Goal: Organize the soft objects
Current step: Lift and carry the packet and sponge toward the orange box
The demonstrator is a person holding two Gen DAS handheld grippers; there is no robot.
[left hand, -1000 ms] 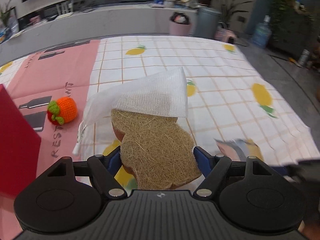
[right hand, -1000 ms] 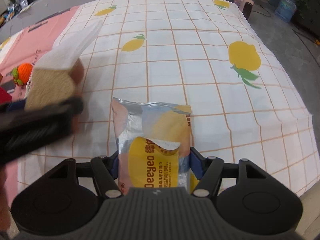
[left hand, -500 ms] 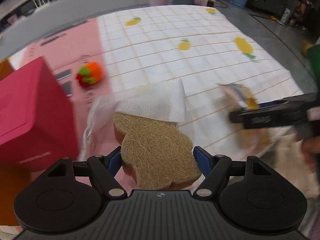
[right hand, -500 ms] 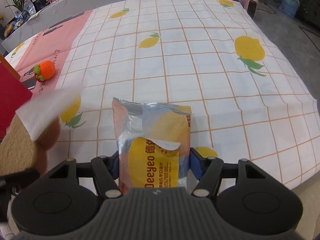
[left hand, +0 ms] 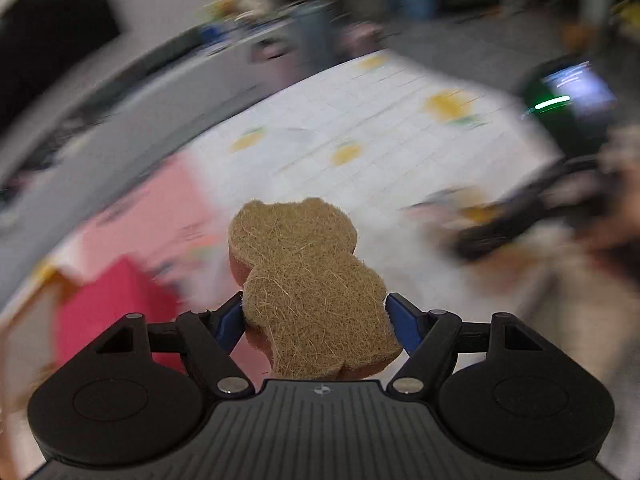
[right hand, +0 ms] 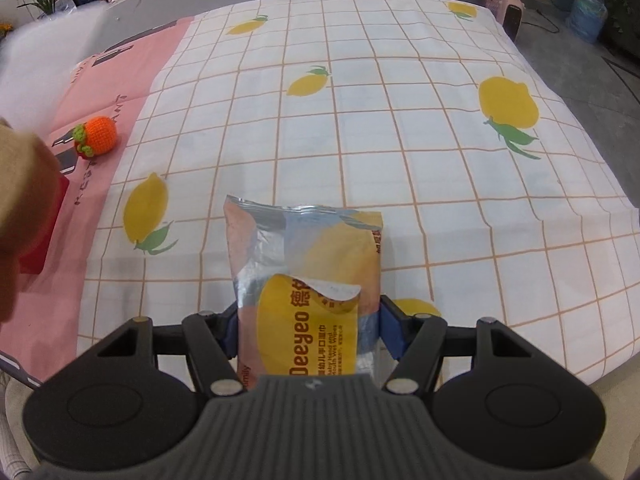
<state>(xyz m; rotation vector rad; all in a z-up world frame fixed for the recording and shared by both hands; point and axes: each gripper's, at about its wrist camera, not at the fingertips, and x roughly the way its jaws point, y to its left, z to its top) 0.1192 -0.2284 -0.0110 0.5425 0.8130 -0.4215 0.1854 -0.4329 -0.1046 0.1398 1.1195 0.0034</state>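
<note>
My left gripper (left hand: 314,316) is shut on a tan, bear-shaped loofah sponge (left hand: 308,280) and holds it in the air; the view behind it is blurred by motion. The sponge's edge also shows at the far left of the right wrist view (right hand: 24,184). My right gripper (right hand: 306,328) is shut on a silver and yellow wet-wipes pack (right hand: 308,280), held above the near edge of the lemon-print tablecloth (right hand: 400,128). An orange crocheted fruit (right hand: 96,136) lies on the pink cloth (right hand: 112,92) at the left.
A red box (left hand: 116,312) stands at the lower left in the left wrist view; its corner shows in the right wrist view (right hand: 40,236). The right gripper and hand appear blurred at the right (left hand: 540,216). The table's edges drop off at right and front.
The left gripper has swung up and leftward with the sponge. The white mesh cloth that lay over the sponge is no longer on it. The right gripper has hardly moved.
</note>
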